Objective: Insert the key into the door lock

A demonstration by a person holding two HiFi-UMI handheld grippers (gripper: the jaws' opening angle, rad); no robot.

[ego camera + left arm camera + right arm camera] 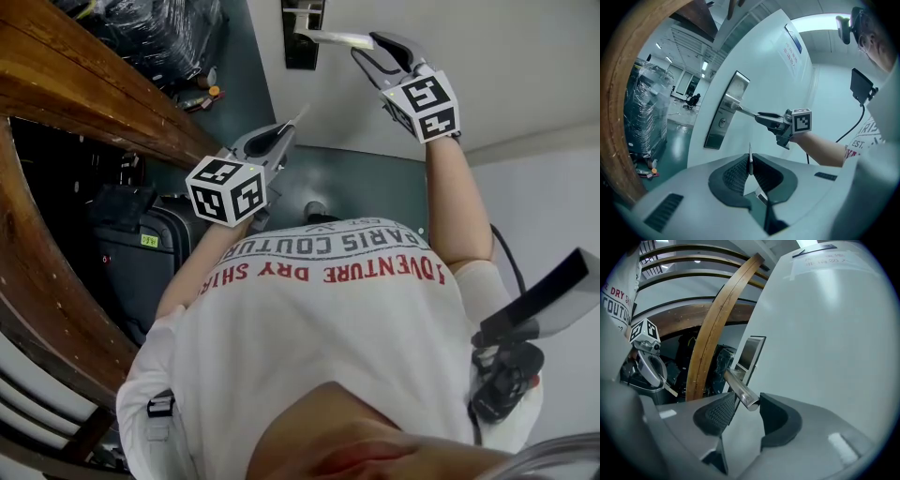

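A white door carries a steel lock plate (726, 110) with a round keyhole (722, 123) below its lever handle (743, 110). My left gripper (750, 159) is shut on a thin key (750, 152), blade upright and pointing toward the door, still well short of the plate. In the head view that left gripper (286, 129) holds the key (298, 116) below the lock plate (302, 33). My right gripper (747, 399) is open, with the free end of the handle (740, 389) between its jaws. From the head view, the right gripper (370, 47) sits at the handle (337, 38) tip.
A curved wooden beam (84, 94) stands left of the door. A dark suitcase (141, 248) and a film-wrapped stack (644, 112) stand on the green floor beyond it. A black device with a cable (511, 375) hangs at the person's side.
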